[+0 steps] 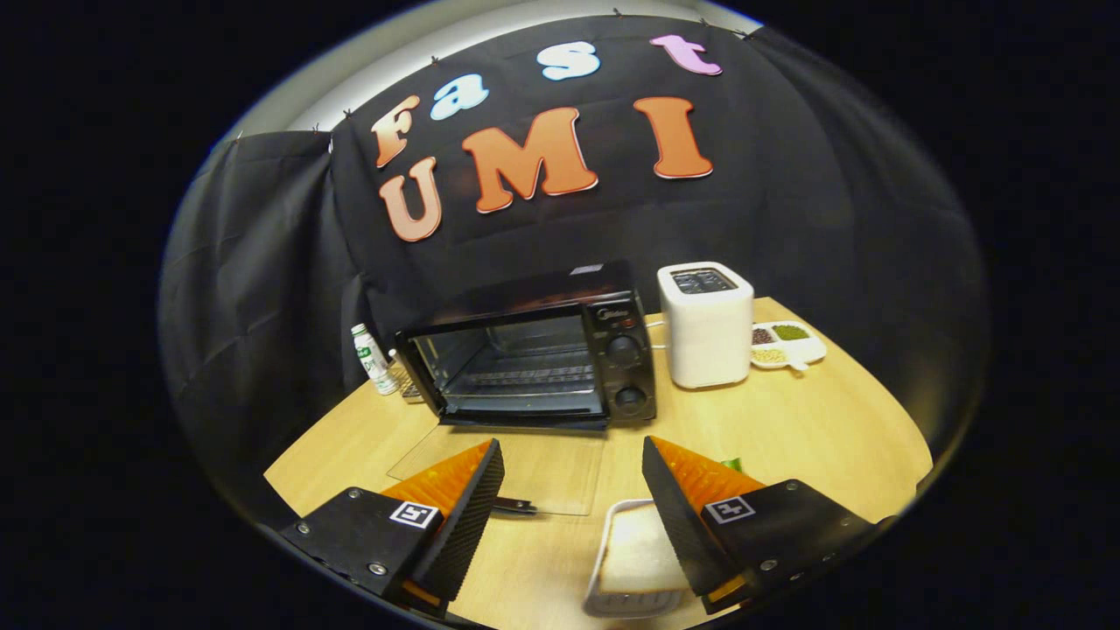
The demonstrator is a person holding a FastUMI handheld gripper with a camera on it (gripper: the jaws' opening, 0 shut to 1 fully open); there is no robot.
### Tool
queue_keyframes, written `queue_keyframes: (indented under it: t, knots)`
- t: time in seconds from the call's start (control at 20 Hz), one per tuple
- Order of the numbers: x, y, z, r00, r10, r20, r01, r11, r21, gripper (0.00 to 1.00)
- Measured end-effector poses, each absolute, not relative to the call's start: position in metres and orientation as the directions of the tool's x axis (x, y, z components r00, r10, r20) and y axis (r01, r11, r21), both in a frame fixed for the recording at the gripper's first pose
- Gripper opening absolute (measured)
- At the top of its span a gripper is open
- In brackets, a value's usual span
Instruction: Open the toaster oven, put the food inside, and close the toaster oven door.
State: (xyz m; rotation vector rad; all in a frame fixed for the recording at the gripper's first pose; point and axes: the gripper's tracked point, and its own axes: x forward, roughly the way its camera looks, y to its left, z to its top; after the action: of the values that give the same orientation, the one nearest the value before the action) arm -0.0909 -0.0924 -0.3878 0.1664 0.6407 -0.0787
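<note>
With the toaster oven (534, 350) already standing open, its glass door (499, 468) folded flat onto the wooden table (814, 429) and the wire rack bare inside, the opening step looks done and the loading step is next. The gripper (573, 490) hangs spread wide, clasping nothing, fingers either side of the door's front edge. And there is the food: a slice of bread (637, 553) on a small white tray (602, 560), low between the fingers and tucked against the inner face of the right one. The next move, by the look of it, calls for dropping down and back onto that tray, closing on it, then lifting over the lowered door and sliding straight into the cavity. Watch that door lip and its dark handle (514, 505) by the left finger: both sit right in the approach lane. To the right of the oven stands a white pop-up toaster (705, 325) with a divided dish of beans (785, 345) just beyond it; a small bottle (372, 359) sits to the left. Open table lies ahead on the right.
</note>
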Motion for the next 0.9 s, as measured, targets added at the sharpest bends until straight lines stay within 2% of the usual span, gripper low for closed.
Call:
queue_keyframes:
  t: [0.2,0.4,0.6,0.9]
  knots:
    - [-0.101,-0.129,-0.381,0.789,-0.076,-0.61,0.195,0.972,0.131,0.95]
    - [-0.119,-0.15,-0.396,0.735,-0.085,-0.672,0.224,0.967,0.123,0.95]
    - [-0.126,-0.162,-0.407,0.694,-0.037,-0.719,0.226,0.959,0.168,0.95]
    - [-0.131,-0.164,-0.432,0.558,0.108,-0.823,0.223,0.935,0.275,0.93]
